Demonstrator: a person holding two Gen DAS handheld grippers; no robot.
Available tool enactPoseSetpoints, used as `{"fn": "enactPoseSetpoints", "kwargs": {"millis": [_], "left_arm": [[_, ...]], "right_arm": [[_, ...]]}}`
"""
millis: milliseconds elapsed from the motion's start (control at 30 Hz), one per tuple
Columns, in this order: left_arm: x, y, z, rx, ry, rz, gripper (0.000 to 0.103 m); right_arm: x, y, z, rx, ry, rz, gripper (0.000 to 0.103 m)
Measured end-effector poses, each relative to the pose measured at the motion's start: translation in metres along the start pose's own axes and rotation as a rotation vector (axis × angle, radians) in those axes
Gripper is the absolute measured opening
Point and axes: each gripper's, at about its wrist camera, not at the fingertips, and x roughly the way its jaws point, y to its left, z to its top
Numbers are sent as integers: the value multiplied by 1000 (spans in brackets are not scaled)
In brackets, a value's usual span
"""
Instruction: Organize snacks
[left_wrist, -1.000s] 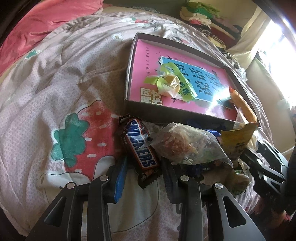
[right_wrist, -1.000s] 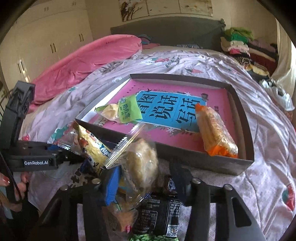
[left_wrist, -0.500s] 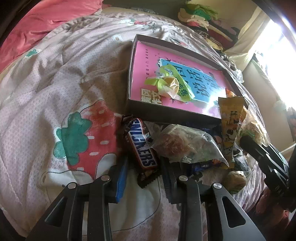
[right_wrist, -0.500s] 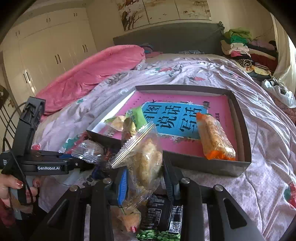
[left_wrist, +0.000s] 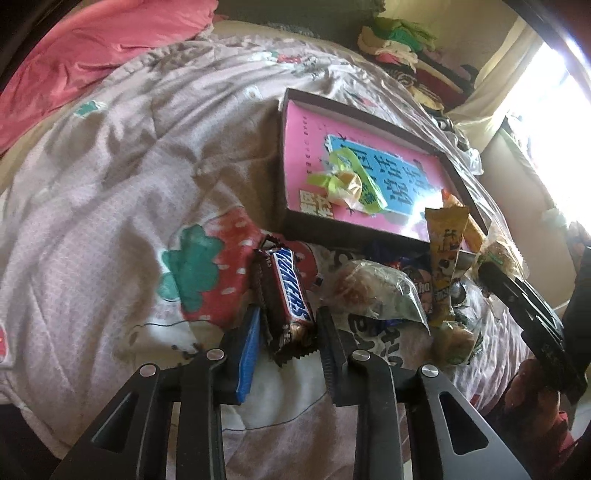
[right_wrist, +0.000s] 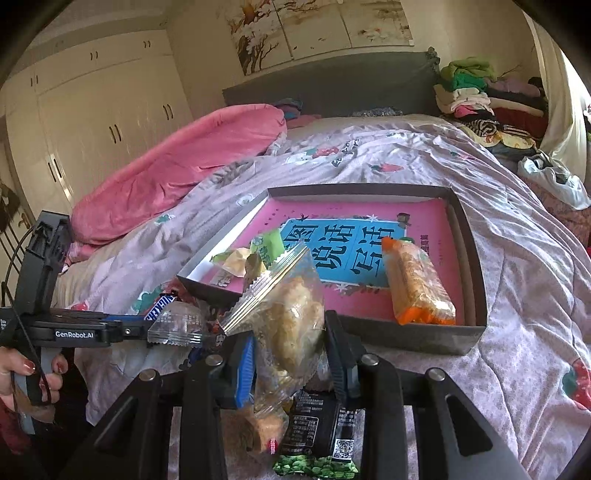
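Note:
My left gripper (left_wrist: 290, 317) is shut on the lower end of a Snickers bar (left_wrist: 288, 291), just off the quilt. A clear bag with a pale pastry (right_wrist: 291, 325) is clamped upright in my right gripper (right_wrist: 290, 332). That bag (left_wrist: 498, 254) also shows at the right edge of the left wrist view. A dark box (right_wrist: 406, 338) with a pink book inside lies beyond both grippers. It holds a green-wrapped snack (left_wrist: 347, 181) and an orange-ended pack (right_wrist: 417, 284).
Loose snacks are piled on the quilt before the box: a clear bag with a reddish pastry (left_wrist: 369, 291), a yellow pack (left_wrist: 443, 251), a black pack (right_wrist: 317, 417). A pink blanket (right_wrist: 177, 166) lies far left, folded clothes (right_wrist: 480, 99) far right.
The left jaws closed onto the Snickers bar and raised it slightly. The right jaws narrowed on the pastry bag and lifted it away from the pile.

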Motion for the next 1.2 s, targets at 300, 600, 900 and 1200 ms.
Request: {"fn": "enactPoseSetpoints", "kwargs": {"millis": [300,600,900,1200], "left_arm": [[15,0,2,11,44,60,30],[31,-1,9,23,59,94,30],[-12,-17,29,55,-55,39,30],[-26,-42,42,88,-99,12,30]], "right_arm": [[-4,-2,3,7,-14,5,35],[-3,-1,3,8,-20,-2,35],[-11,-7,8,28,-60,-18,35],[-18,-14,12,45,-90,-35,35]]}}
